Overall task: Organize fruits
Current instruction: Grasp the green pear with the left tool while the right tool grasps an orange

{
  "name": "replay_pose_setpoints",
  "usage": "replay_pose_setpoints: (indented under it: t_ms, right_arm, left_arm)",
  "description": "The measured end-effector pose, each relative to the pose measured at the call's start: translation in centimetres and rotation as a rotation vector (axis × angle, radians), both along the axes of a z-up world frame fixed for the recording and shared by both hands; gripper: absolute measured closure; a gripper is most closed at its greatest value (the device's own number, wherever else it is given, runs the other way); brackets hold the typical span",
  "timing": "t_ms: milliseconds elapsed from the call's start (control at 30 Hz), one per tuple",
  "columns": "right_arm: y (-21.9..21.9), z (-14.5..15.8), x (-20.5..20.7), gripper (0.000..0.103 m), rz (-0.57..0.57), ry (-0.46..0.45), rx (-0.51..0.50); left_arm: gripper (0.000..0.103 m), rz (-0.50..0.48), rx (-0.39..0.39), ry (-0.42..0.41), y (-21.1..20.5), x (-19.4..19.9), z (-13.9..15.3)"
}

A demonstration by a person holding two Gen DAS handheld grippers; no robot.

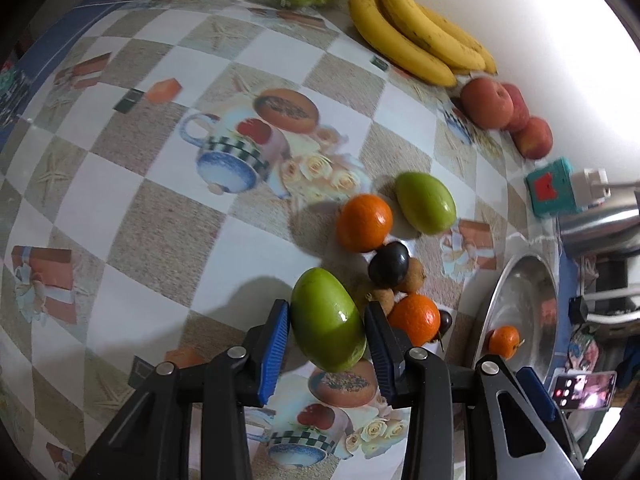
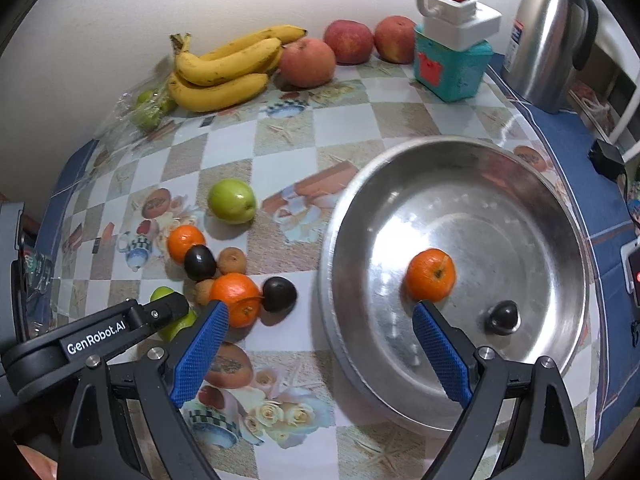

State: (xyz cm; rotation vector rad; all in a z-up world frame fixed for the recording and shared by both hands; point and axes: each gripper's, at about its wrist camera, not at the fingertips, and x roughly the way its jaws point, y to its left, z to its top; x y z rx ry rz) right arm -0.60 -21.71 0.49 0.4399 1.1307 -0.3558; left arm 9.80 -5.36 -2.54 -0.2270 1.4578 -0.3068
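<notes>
left gripper (image 1: 326, 322) — pads clamped on green fruit (image 1: 327, 326) | right gripper (image 2: 320, 354) — jaws apart, empty, over steel bowl (image 2: 460, 160) rim

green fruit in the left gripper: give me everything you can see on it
The green fruit is oval, smooth and glossy, with a small highlight and no visible blemish. It sits tilted between the left gripper fingers, both blue ribbed pads pressed on its sides. Its far end points toward the loose pile of fruit, near a small brown fruit. Whether it is lifted off the patterned tablecloth can't be told. From the right wrist, only slivers of green show behind the left gripper's arm.
</notes>
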Motion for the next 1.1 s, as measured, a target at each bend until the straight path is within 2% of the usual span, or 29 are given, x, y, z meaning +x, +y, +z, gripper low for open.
replay_pose_setpoints:
  t_ms: [267,400,467,533,567,1100]
  right_arm:
    - [1.6,1.0,1.3,0.011,0.064,-0.097,0.013]
    - [2.5,0.9,2.2,0.033,0.100,-0.124,0.024]
    - [2.8,0.6,2.7,0.035,0.108,-0.119,0.029]
    - [3.3,0.3,3.2,0.047,0.131,-0.113,0.029]
    - [3.5,0.2,3.4,0.049,0.143,-0.111,0.025]
    - [4.8,-2.6,5.9,0.059,0.237,-0.044,0.014]
  left_arm:
    - [0.062,0.095,-0.016,-0.044,3.1,1.2,1.7]
    - [0.062,0.115,-0.031,-0.040,4.0,1.5,1.8]
    - [0.062,0.121,-0.041,-0.035,4.1,1.5,1.8]
    - [0.062,0.129,-0.052,-0.027,4.2,1.6,1.7]
    - [0.062,0.133,-0.055,-0.024,4.2,1.7,1.6]
    - [0.062,0.156,-0.059,-0.024,4.6,2.2,1.7]
